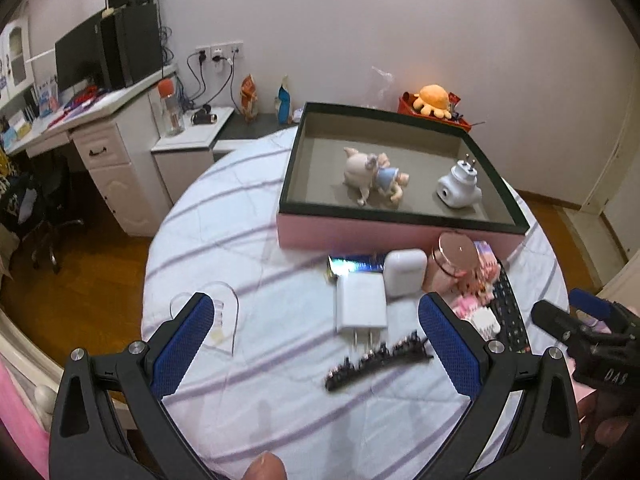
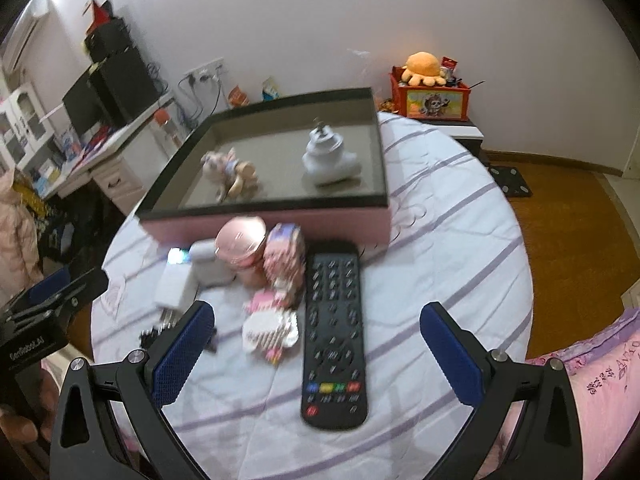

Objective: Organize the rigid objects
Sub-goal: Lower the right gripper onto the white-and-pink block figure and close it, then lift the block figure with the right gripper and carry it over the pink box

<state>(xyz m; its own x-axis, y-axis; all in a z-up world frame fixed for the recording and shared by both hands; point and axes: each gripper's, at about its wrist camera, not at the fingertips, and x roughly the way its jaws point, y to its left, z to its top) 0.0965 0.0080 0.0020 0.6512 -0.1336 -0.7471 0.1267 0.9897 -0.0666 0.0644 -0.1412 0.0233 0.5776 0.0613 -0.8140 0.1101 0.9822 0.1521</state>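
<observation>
Blue, dimpled rubber pads line both grippers. Left gripper [image 1: 316, 340]: jaws spread wide, nothing between them, hovering over the near edge of the round table [image 1: 208, 216], which is draped in white quilted cloth with lilac stripes. Right gripper [image 2: 316, 348]: jaws likewise wide apart and empty, above the near part of the black remote [image 2: 334, 332].

Near edge, left view: a black spiky hair clip [image 1: 376, 364], long and toothed, lying at a slant. Left of it, a clear heart-shaped plastic piece [image 1: 218, 316], flat on the cloth. Just beyond the clip, a glossy white charger block [image 1: 362, 308], rectangular, prongs toward the near edge.

Mid-table: a smooth white earbud case [image 1: 404, 272], rounded, touching the charger's far right corner. Behind it, a shiny blue flat pack [image 1: 354, 263]. Right of the case, a pink jar with a rose-gold metallic lid [image 1: 454, 264]. Pink-and-white brick-built figures [image 2: 276, 300] lie between jar and remote; the remote is slab-shaped, with a row of coloured buttons at its near end.

Far side: a shallow rectangular box [image 1: 400, 236], pink outer wall, dark rim, grey matte lining. Inside, a glossy pig figurine [image 1: 374, 176] on the left and a white plug adapter [image 1: 460, 188] on the right, prongs up, well apart.
</observation>
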